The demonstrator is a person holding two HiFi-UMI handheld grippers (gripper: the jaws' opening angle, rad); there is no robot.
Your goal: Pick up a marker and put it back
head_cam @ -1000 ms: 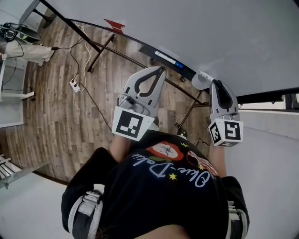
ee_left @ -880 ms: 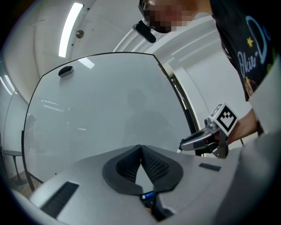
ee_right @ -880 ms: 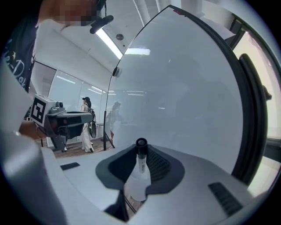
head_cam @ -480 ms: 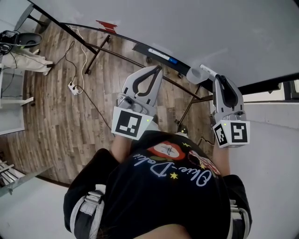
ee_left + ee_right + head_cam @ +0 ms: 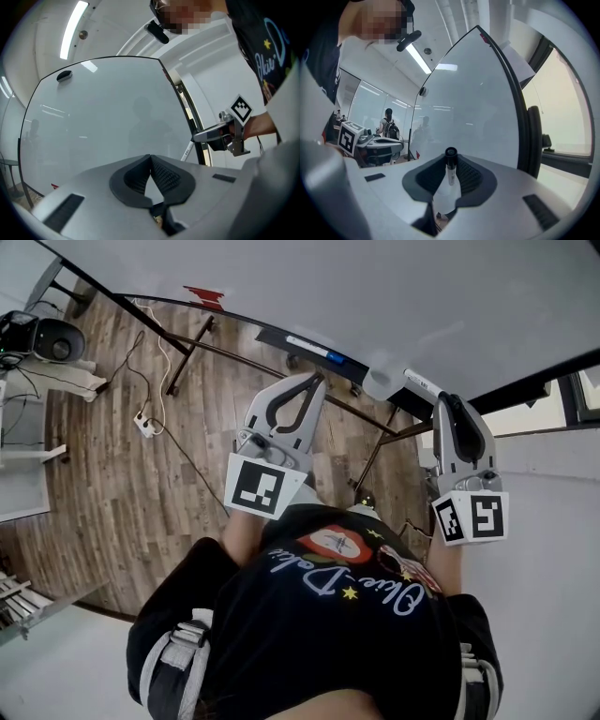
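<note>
The right tool (image 5: 450, 163) is clamped on a white marker (image 5: 450, 176). The marker's black end sticks out past the jaws toward the whiteboard (image 5: 478, 103). In the head view the marker is near the lower edge of the whiteboard, but I cannot tell if it touches. The left tool (image 5: 150, 158) has its jaws together, with nothing between them. It points at the same whiteboard, beside the right tool.

Black shirt (image 5: 319, 634): white script lettering, upside down in the head view, begins "Alic"; the rest cannot be read with certainty. Marker (image 5: 450, 172): barrel print too small to read.
</note>
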